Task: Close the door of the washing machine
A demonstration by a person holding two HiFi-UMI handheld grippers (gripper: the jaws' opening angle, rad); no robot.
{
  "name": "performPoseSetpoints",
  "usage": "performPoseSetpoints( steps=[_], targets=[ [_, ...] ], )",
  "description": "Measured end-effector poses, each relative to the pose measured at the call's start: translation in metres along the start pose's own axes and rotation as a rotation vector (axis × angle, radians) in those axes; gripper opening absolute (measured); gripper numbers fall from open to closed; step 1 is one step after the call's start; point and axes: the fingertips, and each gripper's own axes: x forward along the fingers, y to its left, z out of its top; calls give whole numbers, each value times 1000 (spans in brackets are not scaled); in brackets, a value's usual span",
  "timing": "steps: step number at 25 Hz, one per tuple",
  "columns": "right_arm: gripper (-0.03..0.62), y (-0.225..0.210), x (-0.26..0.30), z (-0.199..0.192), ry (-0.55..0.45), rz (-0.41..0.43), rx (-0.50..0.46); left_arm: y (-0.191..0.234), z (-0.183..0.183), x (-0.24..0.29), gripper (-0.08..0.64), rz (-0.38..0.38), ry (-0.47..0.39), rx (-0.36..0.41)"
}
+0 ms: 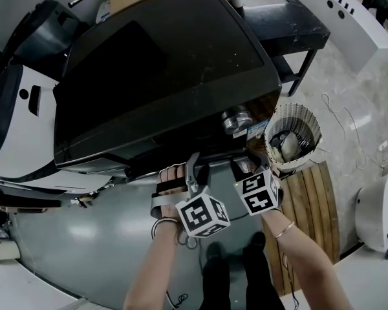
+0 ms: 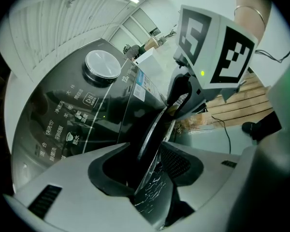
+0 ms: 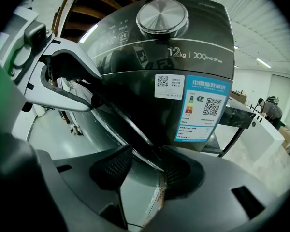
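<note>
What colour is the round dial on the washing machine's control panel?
Silver metal dial, clearest in the right gripper view.

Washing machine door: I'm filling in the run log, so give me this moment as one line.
washing machine door: ajar | left tongs: open, door rim between | right tongs: open, door rim between

Head view steeply down on washing machine (image 1: pixel 161 63); gripper views close, share dial (image 2: pixel 102 66)

Dk washer door (image 3: pixel 121 124), ajar
</note>
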Motion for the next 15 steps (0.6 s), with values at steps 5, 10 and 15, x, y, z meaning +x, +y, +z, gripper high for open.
performPoseSetpoints(
  steps=[5, 10, 15],
  targets=[
    [198, 1, -2, -1, -7, 0, 5, -1, 0, 0, 210, 9, 9, 4],
    [198, 1, -6, -3, -7, 0, 13, -4, 0, -3, 209, 31, 27, 32],
    [196, 1, -9, -3, -9, -6, 16, -4, 2, -3, 207, 38, 38, 41]
  ],
)
